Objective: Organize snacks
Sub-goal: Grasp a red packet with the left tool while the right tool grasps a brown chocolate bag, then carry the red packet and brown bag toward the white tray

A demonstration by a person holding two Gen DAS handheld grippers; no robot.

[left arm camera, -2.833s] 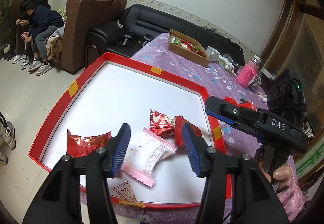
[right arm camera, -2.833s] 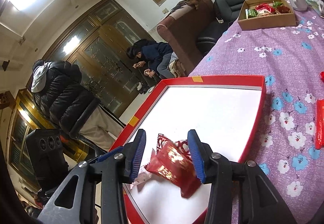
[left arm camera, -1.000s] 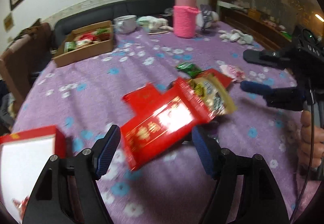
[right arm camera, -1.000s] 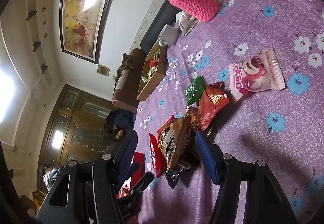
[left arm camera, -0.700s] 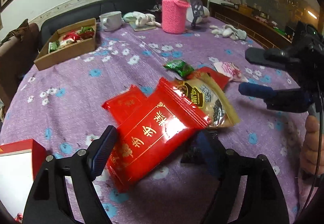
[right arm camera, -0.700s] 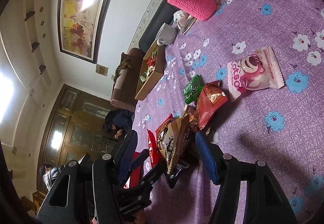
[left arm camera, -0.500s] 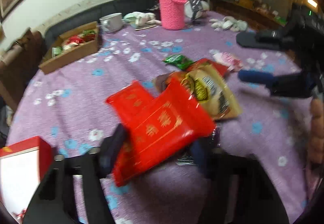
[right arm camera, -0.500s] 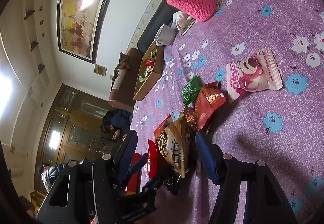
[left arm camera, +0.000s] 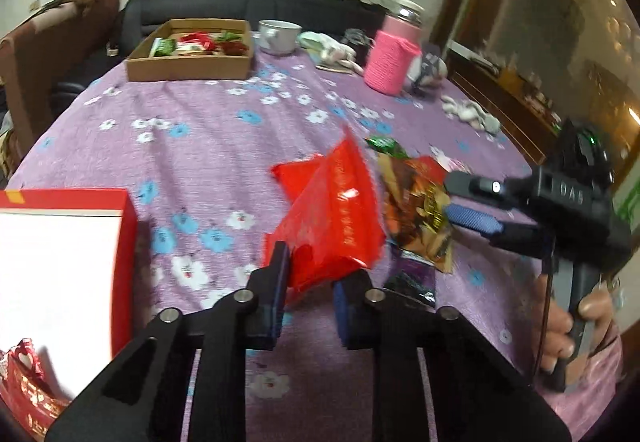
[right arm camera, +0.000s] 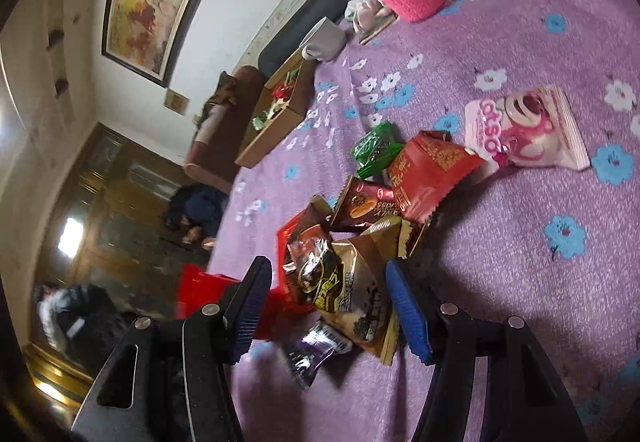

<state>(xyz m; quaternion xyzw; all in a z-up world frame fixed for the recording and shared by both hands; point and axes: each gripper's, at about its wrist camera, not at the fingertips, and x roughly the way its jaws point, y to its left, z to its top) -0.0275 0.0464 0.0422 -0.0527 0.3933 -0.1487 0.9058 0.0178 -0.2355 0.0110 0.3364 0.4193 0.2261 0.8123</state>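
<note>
Since half a second ago my left gripper (left arm camera: 308, 274) has clenched on the glossy red foil snack bag (left arm camera: 334, 218), tilting it up off the purple flowered tablecloth (left arm camera: 208, 130). Only my right wrist view shows the pink bear-print packet (right arm camera: 528, 130); my right gripper (right arm camera: 328, 306) gapes wide around the brown seed bag (right arm camera: 352, 282). Beside my left, the red-rimmed white tray (left arm camera: 60, 262) waits.

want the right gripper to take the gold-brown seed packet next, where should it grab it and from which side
Probably the near crimped end of the gold-brown packet, approached straight along the open right gripper, whose fingers already flank it. That end is propped up on the pile, off the purple tablecloth, so the fingers could close across its thin edge. Watch the small dark purple packet beside it.
</note>
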